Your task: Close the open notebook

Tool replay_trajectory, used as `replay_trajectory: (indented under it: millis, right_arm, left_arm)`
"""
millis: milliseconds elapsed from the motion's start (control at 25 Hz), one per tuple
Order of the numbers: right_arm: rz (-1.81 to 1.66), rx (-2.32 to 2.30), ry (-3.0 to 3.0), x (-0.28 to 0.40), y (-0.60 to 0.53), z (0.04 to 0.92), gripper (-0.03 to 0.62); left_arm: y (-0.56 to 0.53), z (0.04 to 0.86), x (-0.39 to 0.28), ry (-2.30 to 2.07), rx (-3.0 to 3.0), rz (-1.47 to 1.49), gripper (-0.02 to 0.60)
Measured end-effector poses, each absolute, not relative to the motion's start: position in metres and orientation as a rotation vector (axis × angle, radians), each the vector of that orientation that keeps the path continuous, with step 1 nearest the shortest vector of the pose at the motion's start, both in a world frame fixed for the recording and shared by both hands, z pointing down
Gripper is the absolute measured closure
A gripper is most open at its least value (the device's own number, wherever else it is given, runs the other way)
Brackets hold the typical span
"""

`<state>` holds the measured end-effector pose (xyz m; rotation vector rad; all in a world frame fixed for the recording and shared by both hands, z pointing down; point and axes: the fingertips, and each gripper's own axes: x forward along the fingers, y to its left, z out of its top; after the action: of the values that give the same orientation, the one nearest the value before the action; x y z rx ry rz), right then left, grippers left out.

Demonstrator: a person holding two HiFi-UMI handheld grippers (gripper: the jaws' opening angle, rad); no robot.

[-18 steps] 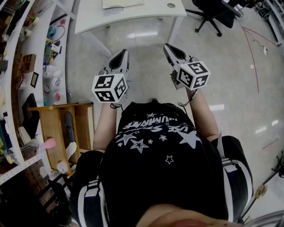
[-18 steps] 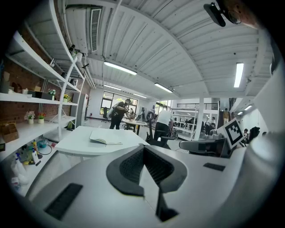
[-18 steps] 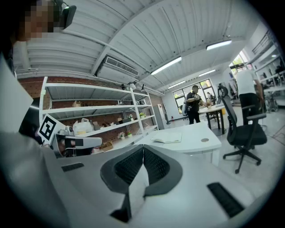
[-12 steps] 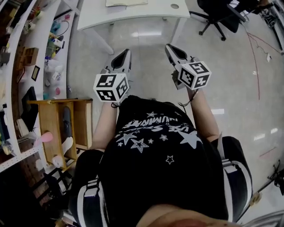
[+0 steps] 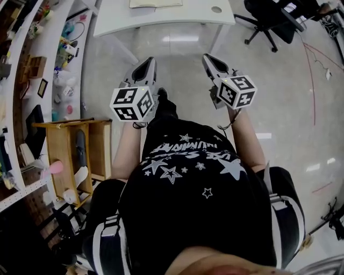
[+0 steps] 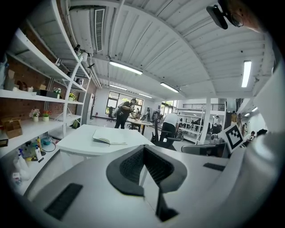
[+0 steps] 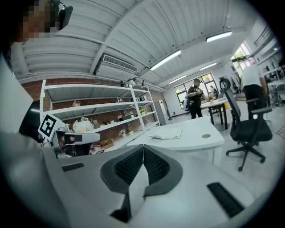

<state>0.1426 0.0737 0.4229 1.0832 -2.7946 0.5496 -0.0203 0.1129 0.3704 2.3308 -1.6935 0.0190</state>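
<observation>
An open notebook (image 5: 156, 3) lies with pale pages up on a white table (image 5: 118, 20) ahead of me; it also shows in the left gripper view as the notebook (image 6: 109, 138) and in the right gripper view as the notebook (image 7: 166, 133). My left gripper (image 5: 149, 63) and right gripper (image 5: 206, 58) are held side by side in the air over the floor, well short of the table. Both are shut with nothing between the pads. Each points nearly level toward the table.
White shelving (image 5: 32, 64) full of small items runs along the left. A wooden rack (image 5: 67, 156) stands at my left side. A black office chair (image 5: 271, 19) sits right of the table, with cables on the floor (image 5: 312, 59). People stand at desks far behind.
The table and notebook have slid slightly up and right in the head view as I walk forward. A shoe now shows between the grippers. Both grippers keep their pose.
</observation>
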Motion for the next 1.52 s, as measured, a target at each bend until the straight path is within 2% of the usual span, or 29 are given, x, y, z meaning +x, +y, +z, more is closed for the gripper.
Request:
replay_trajectory:
  millis: [440, 1160, 1520]
  right_arm:
    - [0.589, 1.184, -2.72, 0.128, -0.009, 0.426, 0.586]
    - [0.598, 1.153, -2.679, 0.003, -0.145, 0.428, 0.586]
    - [0.593, 1.206, -2.656, -0.022, -0.183, 0.427, 0.586]
  left_arm:
    - [0.022, 0.375, -0.053, -1.612, 2.347, 0.002, 0.571]
    - [-0.115, 0.388, -0.177, -1.596, 2.297, -0.002, 0.571]
    - [-0.161, 0.404, -0.204, -1.567, 2.292, 0.035, 0.571]
